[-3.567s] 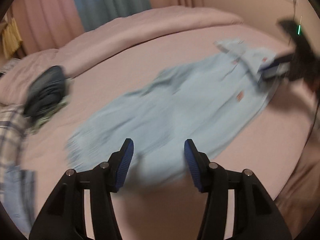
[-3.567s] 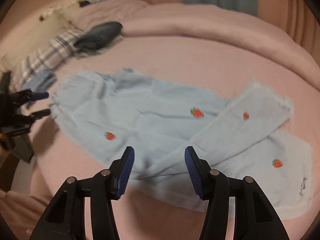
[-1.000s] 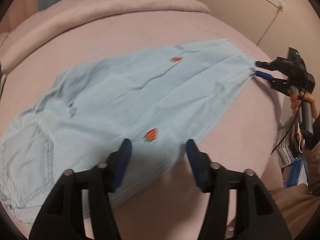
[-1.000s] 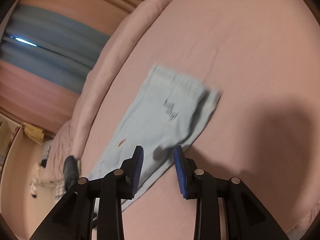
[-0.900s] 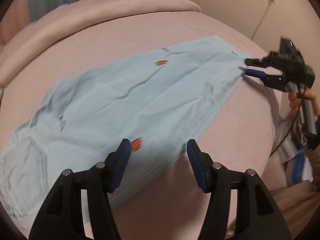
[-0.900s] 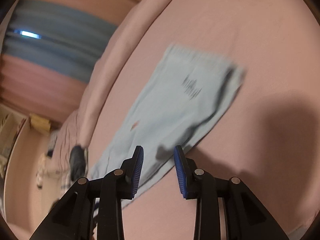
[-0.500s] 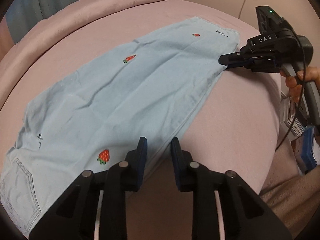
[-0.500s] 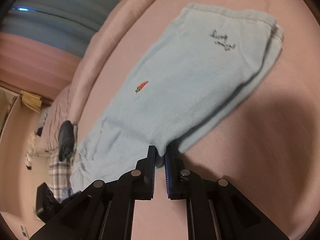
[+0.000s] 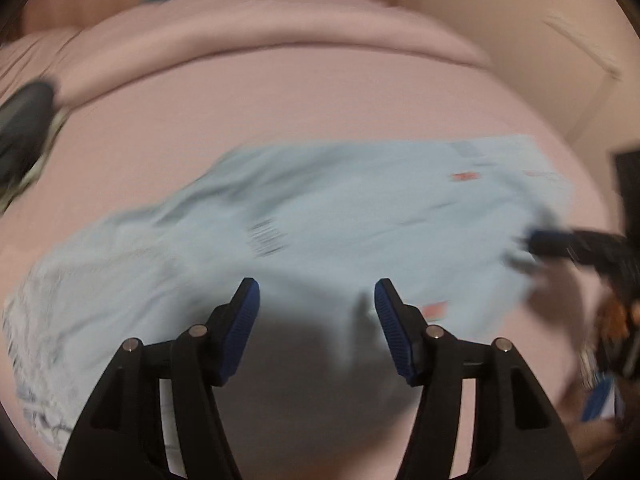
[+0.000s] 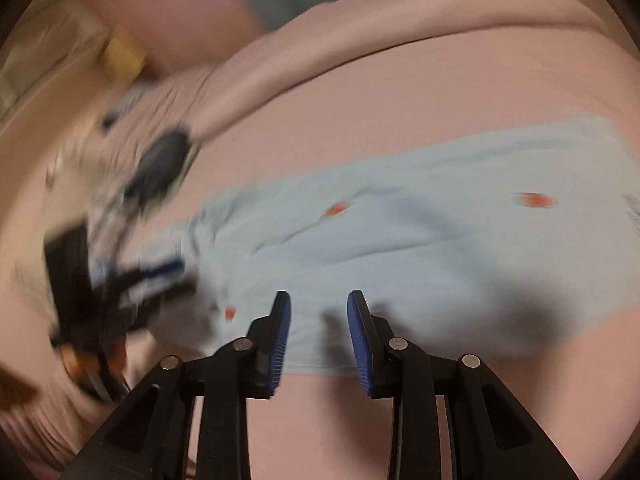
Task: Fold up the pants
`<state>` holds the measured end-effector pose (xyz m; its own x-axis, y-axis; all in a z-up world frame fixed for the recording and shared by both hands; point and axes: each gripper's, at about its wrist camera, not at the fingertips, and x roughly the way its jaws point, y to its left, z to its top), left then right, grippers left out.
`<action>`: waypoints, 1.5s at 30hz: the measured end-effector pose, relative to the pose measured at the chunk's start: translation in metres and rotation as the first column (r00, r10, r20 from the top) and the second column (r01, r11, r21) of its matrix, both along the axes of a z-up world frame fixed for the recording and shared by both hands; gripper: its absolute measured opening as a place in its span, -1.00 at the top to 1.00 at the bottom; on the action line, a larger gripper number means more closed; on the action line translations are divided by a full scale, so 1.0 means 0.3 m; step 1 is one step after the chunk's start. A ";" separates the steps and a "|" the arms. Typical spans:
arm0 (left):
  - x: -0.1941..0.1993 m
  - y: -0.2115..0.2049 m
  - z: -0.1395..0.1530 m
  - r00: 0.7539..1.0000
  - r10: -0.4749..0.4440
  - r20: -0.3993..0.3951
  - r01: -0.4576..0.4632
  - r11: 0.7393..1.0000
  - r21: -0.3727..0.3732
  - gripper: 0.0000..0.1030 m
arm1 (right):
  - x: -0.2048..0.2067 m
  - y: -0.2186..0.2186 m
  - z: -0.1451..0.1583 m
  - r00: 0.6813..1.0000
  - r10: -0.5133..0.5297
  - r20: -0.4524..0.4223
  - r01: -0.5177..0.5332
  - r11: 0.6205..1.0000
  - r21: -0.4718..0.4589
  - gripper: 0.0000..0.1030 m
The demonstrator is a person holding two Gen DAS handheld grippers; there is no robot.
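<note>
Your left gripper (image 9: 317, 300) hangs with fingers spread wide and empty over the near edge of the pale blue pants (image 9: 320, 216), which lie flat across the pink bed (image 9: 280, 100). Your right gripper (image 10: 319, 312) is parted too, holding nothing, above that same edge.

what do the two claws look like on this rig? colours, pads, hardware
Both match: the left claw and the right claw are matte black plastic frames with triangular cut-outs in the finger arms, silver round pivot pins, and ribbed royal-blue pads on the inner finger faces. No readable markings or cables in these blurred views.
</note>
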<state>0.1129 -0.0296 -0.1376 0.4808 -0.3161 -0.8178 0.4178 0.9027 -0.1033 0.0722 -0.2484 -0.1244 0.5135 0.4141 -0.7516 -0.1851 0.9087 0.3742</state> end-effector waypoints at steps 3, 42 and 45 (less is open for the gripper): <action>-0.009 0.118 -0.040 0.999 0.028 -0.021 -0.029 0.998 -0.049 0.31 | -0.027 0.112 -0.102 0.992 0.109 -0.063 -0.118 0.980 -0.162 0.39; 0.017 0.487 -0.018 0.971 0.233 0.051 -0.234 0.972 0.015 0.06 | 0.529 0.480 0.056 0.969 0.231 -0.085 -0.237 0.970 -0.061 0.81; 0.014 0.477 -0.021 0.971 0.230 0.060 -0.232 0.972 0.036 0.05 | 0.334 0.442 0.069 0.961 0.269 -0.058 -0.275 0.941 -0.199 0.80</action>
